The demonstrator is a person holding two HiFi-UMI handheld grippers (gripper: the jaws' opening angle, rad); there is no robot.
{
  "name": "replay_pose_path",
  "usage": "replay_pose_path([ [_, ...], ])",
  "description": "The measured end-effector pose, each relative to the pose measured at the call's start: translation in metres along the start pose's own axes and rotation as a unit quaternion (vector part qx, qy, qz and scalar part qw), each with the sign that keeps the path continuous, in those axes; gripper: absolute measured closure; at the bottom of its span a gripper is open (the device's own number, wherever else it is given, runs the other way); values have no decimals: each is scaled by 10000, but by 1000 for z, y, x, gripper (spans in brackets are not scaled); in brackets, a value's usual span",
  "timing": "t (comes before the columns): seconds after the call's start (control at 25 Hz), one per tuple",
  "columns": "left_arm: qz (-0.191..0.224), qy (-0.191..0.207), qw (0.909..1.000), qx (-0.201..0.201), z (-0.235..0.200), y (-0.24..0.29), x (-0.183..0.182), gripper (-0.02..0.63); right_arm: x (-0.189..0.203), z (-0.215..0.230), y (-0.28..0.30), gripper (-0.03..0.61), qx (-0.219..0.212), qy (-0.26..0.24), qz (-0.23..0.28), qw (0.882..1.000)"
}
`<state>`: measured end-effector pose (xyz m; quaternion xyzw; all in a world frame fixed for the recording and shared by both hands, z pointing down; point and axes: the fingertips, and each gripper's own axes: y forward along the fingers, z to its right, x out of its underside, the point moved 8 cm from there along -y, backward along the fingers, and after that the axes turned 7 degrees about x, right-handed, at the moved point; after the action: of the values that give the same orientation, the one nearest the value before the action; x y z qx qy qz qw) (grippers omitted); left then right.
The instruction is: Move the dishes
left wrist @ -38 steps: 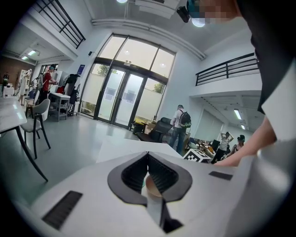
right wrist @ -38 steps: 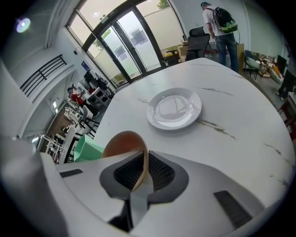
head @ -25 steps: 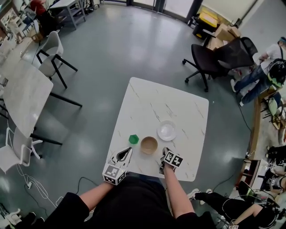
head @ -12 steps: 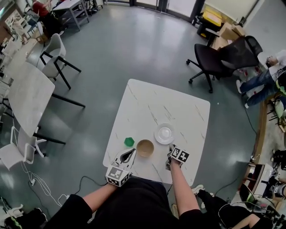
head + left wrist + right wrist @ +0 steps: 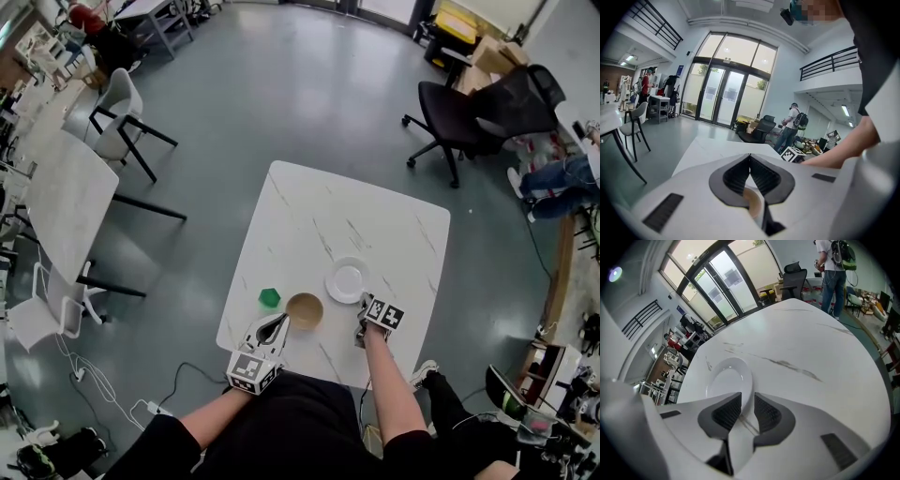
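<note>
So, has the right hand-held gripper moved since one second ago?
Yes. Against the white plate in the head view, the right hand-held gripper moved forward; the rim is now between its jaws.

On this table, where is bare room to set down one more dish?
The far half of the table, beyond the plate, is bare, and so is the strip right of the plate. The near edge is crowded: the green piece, bowl, plate, left gripper and right gripper stand close together.
</note>
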<state>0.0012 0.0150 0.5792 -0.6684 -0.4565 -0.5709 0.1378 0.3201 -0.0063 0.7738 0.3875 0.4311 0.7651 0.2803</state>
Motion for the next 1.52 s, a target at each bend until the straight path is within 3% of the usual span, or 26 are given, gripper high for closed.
replay_pose_path([
  [0.4, -120, 28, 9998, -133, 1, 9, 1, 597, -5, 0, 9, 481, -205, 112, -82, 9997],
  [0.88, -71, -10, 9999, -116, 4, -3, 5, 597, 2, -1, 7, 520, -605, 866, -38, 9944],
  [1.16, 60, 16, 10000, -34, 7, -7, 5, 597, 17, 2, -19, 546, -1190, 1803, 435, 9754],
  [1.52, 67, 157, 9996, 245, 19, -1, 2, 597, 44, 7, -57, 554, -1419, 2174, 727, 9630],
])
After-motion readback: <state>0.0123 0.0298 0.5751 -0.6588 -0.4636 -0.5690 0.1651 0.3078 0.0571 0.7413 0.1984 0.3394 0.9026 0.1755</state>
